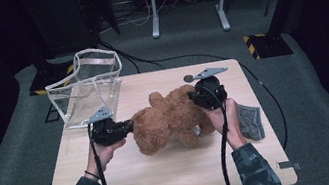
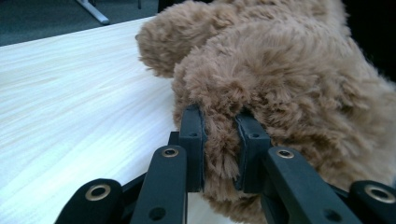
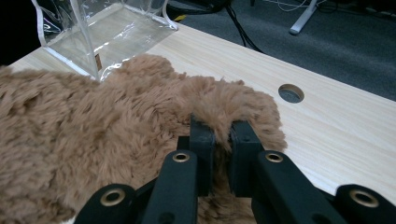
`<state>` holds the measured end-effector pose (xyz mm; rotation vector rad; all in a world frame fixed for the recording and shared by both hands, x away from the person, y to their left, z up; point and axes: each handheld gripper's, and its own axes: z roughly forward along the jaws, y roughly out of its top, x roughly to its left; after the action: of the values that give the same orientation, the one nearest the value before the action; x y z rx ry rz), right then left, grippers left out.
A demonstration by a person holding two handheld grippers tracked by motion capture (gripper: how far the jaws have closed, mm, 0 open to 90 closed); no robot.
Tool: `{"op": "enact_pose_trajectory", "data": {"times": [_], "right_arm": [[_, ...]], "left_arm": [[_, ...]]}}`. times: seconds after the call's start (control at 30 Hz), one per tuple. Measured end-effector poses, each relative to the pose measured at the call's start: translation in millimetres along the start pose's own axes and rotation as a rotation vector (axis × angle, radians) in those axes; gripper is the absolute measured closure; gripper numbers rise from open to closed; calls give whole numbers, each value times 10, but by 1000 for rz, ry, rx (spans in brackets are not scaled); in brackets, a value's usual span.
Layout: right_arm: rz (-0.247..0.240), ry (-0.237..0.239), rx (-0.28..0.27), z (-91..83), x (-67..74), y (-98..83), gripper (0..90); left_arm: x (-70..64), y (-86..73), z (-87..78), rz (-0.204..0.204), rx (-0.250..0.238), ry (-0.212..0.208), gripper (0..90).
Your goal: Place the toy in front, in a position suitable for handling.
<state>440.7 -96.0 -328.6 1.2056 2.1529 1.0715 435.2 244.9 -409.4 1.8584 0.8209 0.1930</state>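
A brown plush teddy bear (image 1: 169, 118) lies across the middle of the wooden table (image 1: 166, 173). My left gripper (image 1: 128, 127) comes at it from the left and is shut on a tuft of the bear's fur (image 2: 224, 140); its two pads (image 2: 192, 140) pinch the plush between them. At the bear's right end, my right gripper (image 1: 197, 98) is shut on another fold of the teddy bear (image 3: 140, 121), with fur squeezed between its pads (image 3: 201, 140). A clear plastic bag (image 1: 88, 85) stands open at the table's far left corner, apart from the bear.
A grey knitted cloth (image 1: 251, 121) lies at the table's right edge beside the right hand. A round cable hole (image 3: 290, 93) sits in the tabletop near the far edge. The clear bag (image 3: 98, 32) stands behind the bear. Table legs and cables are on the floor beyond.
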Motion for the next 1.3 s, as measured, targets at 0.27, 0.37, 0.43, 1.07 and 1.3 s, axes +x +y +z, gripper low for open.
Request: {"op": "enact_pose_trajectory", "data": {"times": [0.27,0.37,0.43,1.07,1.3], "right_arm": [[27,-18,32,66,34,-42,828],[34,-36,59,192,27,-119,826],[48,-42,79,313,16,-199,824],[134,-13,78,591,-198,-490,345],[112,22,95,544,-361,-632,211]], "left_arm": [[206,48,190,-27,56,26,765],[296,-3,304,-36,81,37,764],[357,-60,382,-45,104,52,760],[241,-171,126,-158,12,191,272],[-8,-92,169,-130,-43,179,246]]}}
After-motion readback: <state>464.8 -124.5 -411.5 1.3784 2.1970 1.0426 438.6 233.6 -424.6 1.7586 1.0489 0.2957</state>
